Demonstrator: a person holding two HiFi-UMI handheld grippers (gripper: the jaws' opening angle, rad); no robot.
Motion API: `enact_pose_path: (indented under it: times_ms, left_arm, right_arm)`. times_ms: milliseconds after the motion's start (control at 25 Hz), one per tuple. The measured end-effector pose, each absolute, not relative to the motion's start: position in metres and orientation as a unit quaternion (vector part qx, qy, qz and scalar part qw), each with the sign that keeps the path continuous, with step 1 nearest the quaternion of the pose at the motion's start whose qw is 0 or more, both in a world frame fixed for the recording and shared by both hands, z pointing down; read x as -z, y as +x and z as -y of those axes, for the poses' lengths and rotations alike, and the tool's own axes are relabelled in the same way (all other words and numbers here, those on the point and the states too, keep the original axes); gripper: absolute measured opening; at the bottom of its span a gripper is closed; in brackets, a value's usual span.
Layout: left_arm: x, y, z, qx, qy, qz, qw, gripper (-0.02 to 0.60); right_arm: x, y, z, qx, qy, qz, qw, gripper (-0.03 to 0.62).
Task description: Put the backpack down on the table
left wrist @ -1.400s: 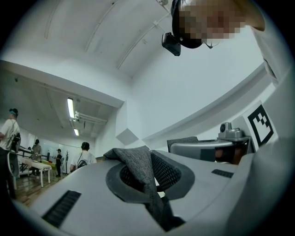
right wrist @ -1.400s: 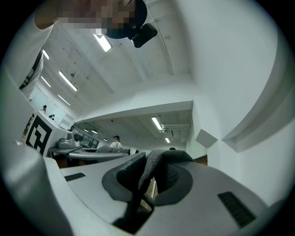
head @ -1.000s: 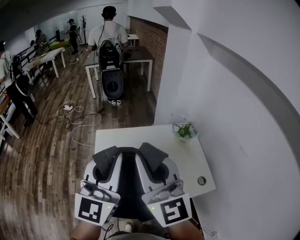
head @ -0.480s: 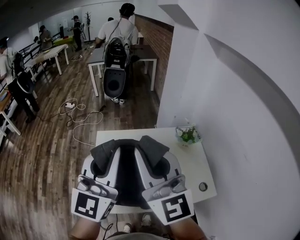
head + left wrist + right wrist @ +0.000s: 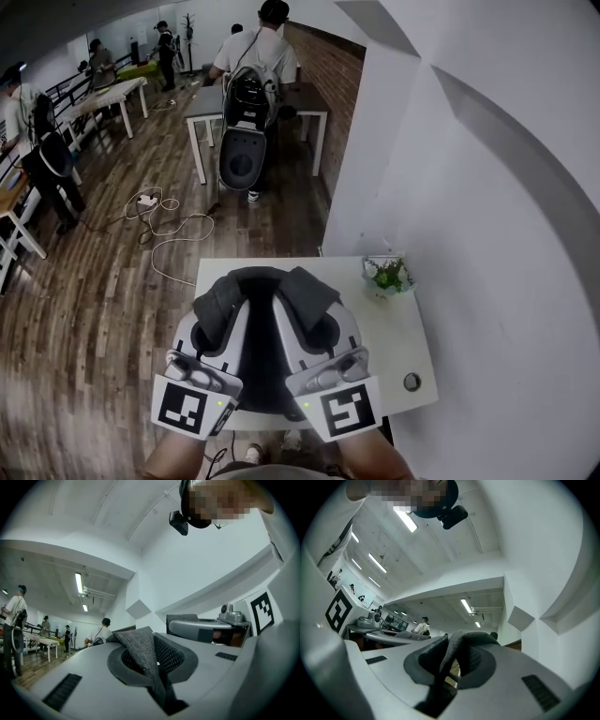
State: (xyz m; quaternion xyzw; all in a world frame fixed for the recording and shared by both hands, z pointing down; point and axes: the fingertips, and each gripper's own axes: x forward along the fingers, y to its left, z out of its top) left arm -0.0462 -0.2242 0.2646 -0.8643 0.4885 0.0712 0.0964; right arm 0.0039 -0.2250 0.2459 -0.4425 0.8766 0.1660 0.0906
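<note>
The backpack point(image 5: 257, 361) is dark, with grey woven shoulder straps, and hangs between my two grippers above the white table point(image 5: 394, 333). My left gripper point(image 5: 217, 300) is shut on the left strap point(image 5: 143, 651), which is pinched between its jaws. My right gripper point(image 5: 315, 294) is shut on the right strap point(image 5: 452, 651) in the same way. Both grippers point away from me, side by side, over the near half of the table. The backpack's lower part is hidden below the grippers.
A small potted plant point(image 5: 389, 277) stands at the table's far right corner, and a round cable hole point(image 5: 411, 382) is near its right edge. A white wall rises right of the table. Beyond lie a wooden floor with cables point(image 5: 164, 225), other tables and several people point(image 5: 258, 56).
Both grippers have moved forward over the table with the backpack and sunk a little. The straps stay pinched in the jaws.
</note>
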Motion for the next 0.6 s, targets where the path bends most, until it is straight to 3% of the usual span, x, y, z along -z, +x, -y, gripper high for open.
enact_pose_path:
  times_ms: [600]
  left_arm:
    - [-0.342, -0.043, 0.256, -0.015, -0.867, -0.497, 0.037, 0.046]
  right_arm:
    - [-0.318, -0.004, 0.249, -0.124, -0.432, -0.891, 0.063, 0.061]
